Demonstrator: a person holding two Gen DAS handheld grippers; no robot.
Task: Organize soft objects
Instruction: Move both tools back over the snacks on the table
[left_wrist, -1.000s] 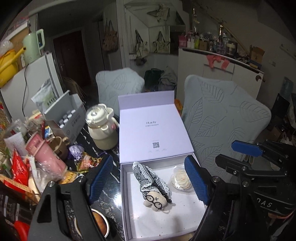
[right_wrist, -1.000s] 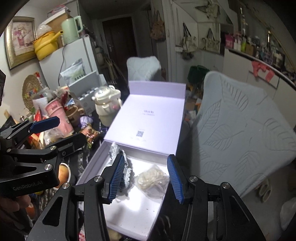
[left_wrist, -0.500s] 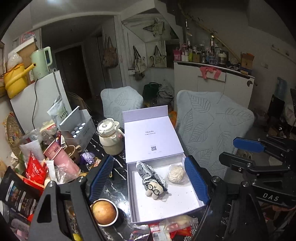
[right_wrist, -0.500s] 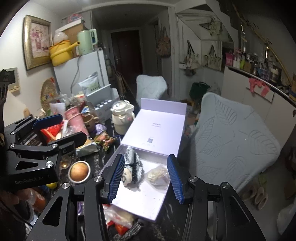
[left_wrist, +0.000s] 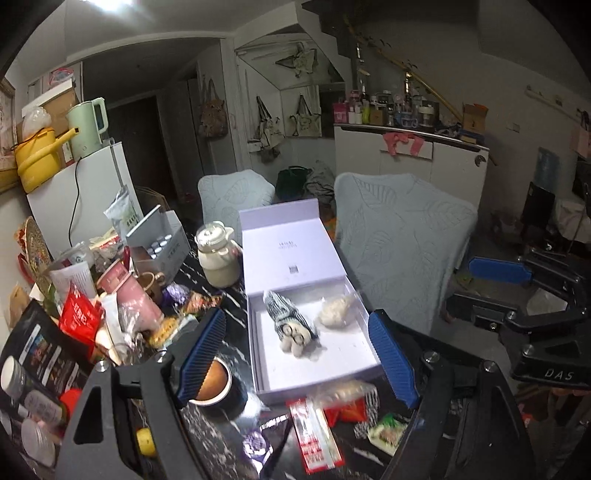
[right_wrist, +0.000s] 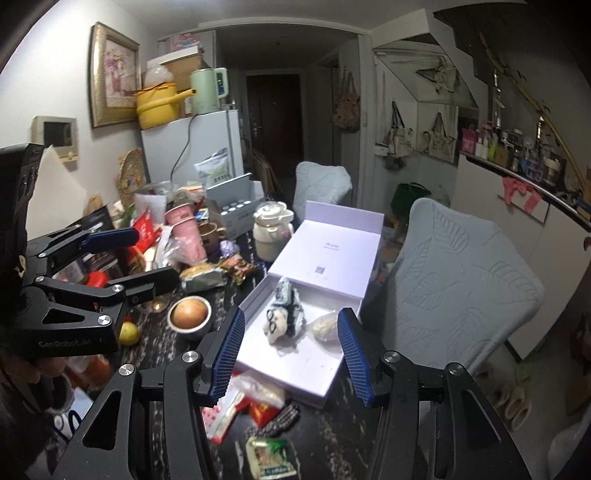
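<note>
The striped plush doll lies inside the open white box, left of the bagged white puff. It is probably light and compressible; grip its midsection. The left gripper stands wide, empty. The right gripper is opening, empty.

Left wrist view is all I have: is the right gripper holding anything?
Observer: No. The right gripper has nothing between its pads, and its jaws are opening. The doll lies in the box beyond them.
Operator: Anything on the floor by the chair? The right gripper blocks that side for me.
Observer: Yes, fluffy slippers lie on the floor beside the chair.
</note>
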